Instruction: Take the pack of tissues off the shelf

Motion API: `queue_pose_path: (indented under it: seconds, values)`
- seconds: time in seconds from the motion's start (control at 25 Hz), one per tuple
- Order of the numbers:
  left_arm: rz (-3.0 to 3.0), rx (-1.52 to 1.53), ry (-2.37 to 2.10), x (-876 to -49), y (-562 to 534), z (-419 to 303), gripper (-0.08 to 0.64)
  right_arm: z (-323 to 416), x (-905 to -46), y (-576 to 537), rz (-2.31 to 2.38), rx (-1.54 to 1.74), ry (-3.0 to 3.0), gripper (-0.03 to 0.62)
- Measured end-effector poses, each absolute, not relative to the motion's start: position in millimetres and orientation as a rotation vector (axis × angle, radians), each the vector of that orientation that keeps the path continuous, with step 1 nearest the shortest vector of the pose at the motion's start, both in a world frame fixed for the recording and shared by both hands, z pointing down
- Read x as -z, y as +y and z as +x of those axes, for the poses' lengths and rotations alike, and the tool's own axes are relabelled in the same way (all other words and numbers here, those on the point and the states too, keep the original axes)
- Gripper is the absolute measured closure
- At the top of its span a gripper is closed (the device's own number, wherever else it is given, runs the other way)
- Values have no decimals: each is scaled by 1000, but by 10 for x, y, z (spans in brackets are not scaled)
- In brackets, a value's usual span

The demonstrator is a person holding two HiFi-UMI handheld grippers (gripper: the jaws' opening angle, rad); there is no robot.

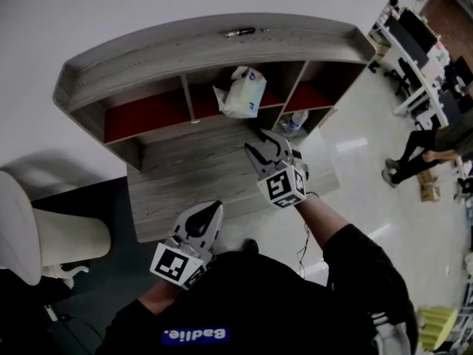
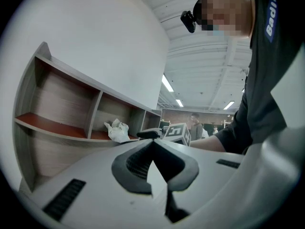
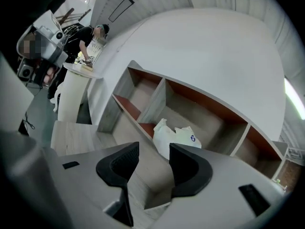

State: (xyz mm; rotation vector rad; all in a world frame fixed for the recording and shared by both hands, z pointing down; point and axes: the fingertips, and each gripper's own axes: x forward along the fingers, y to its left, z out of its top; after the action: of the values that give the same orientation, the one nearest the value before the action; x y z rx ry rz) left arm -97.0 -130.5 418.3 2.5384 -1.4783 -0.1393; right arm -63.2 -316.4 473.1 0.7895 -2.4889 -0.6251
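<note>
The left gripper (image 1: 215, 208) hangs closest to the person with its jaws clenched together on nothing. Farther out, over the desk (image 1: 185, 180), the right gripper (image 1: 260, 146) aims at the shelf (image 1: 148, 59) with its jaws released and nothing between them. Beyond it, the tissue pack (image 1: 242, 91) sits untouched in the middle compartment on the red floor, its long axis roughly along the shelf and its crumpled end pointing left.
</note>
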Motion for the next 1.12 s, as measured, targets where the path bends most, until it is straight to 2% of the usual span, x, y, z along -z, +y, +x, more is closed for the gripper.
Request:
queue_pose_path:
  seconds: [0.36, 1.12]
  values:
    - [2508, 134, -1491, -4247, -1311, -1018, 558, -769, -4830, -3602, 753, 832, -2295, 327]
    - [2416, 116, -1566, -4343, -1268, -1159, 558, -940, -5198, -4222, 657, 1139, -1936, 307]
